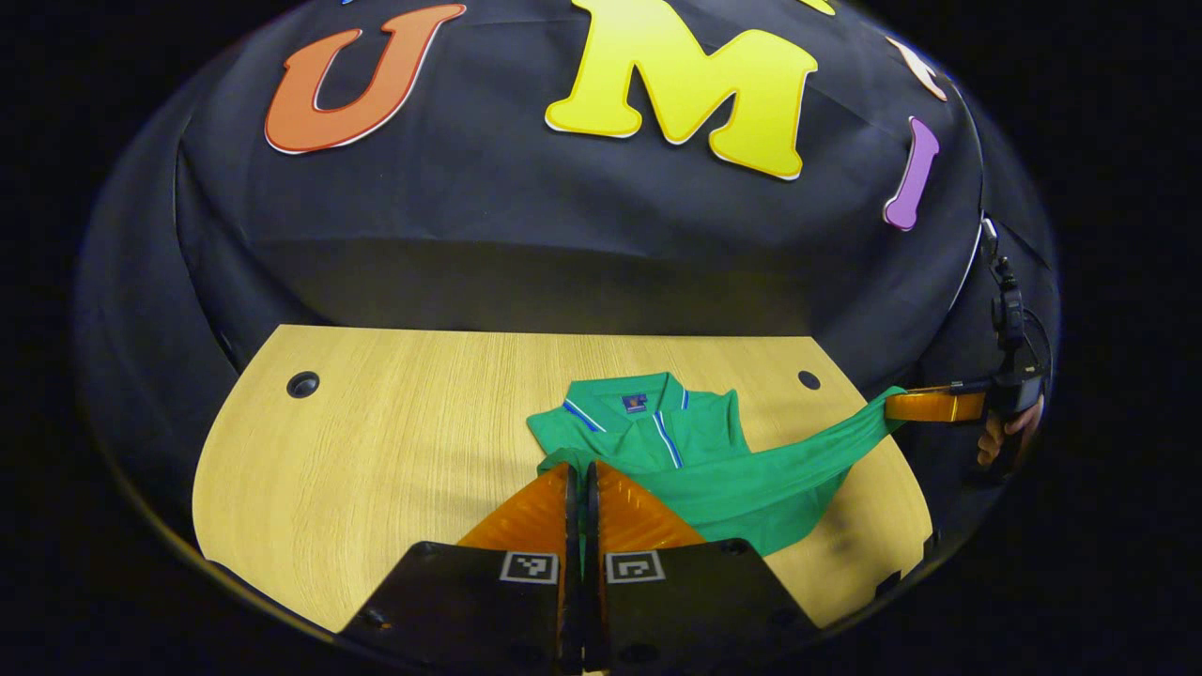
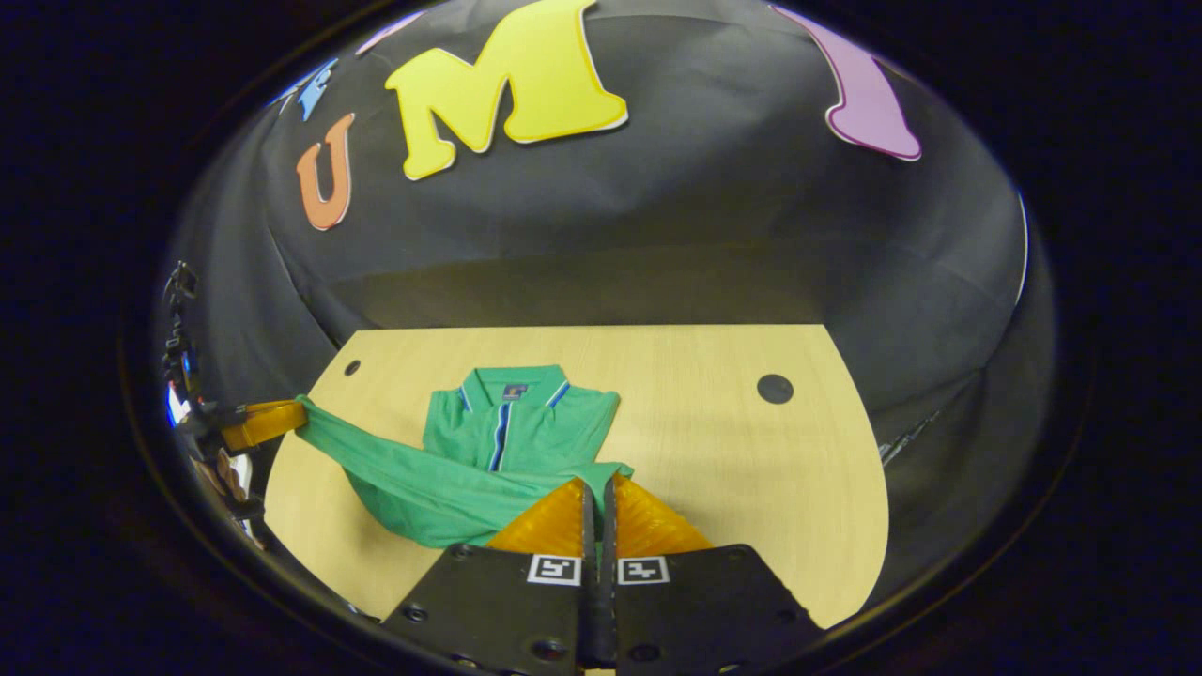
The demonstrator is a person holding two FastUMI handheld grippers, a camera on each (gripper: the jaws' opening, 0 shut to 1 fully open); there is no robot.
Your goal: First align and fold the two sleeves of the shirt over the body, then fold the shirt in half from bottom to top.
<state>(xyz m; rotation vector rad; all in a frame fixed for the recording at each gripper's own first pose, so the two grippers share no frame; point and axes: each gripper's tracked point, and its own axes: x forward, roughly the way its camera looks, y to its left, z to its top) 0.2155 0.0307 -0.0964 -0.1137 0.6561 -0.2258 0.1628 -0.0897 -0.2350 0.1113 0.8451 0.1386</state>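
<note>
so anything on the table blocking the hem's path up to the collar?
Nothing visible. Both grippers are shut on the shirt hem, lifted; between it and the collar lies only the shirt's body on the table.

a pale wood-grain bench (image 1: 394, 441) stands against the black cloth wall (image 1: 526, 235). two dark round holes (image 1: 302, 384) sit near the bench's far corners, perhaps cable ports.
</note>
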